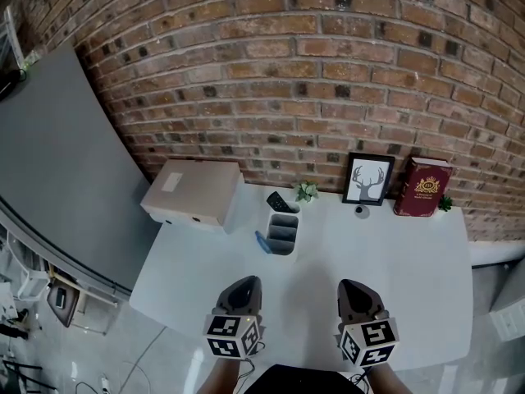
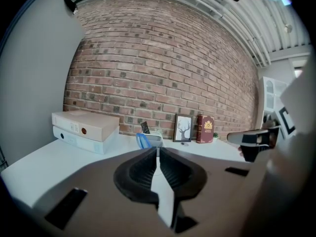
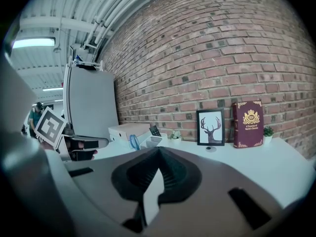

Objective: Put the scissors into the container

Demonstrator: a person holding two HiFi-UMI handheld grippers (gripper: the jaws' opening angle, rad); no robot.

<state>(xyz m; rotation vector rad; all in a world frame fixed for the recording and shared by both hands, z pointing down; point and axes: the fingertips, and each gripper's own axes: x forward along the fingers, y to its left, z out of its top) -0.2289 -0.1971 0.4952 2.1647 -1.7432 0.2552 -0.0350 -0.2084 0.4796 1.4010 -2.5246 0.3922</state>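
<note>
The 2 grippers hang low over the near edge of the white table (image 1: 402, 261). The left gripper (image 1: 244, 284) and right gripper (image 1: 353, 286) each have their jaws pressed together on nothing. The grey container (image 1: 284, 235) stands at 12 o'clock from them, and the blue-handled scissors (image 1: 262, 242) lie against its 9 o'clock side, outside it.

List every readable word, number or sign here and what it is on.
"A Treasury of World's Classics", probably: small gold print on the red book; the crest letters above it are too small to read.
Label on the white box: too small to read.
Marker cubes: patterns only, no letters.
</note>
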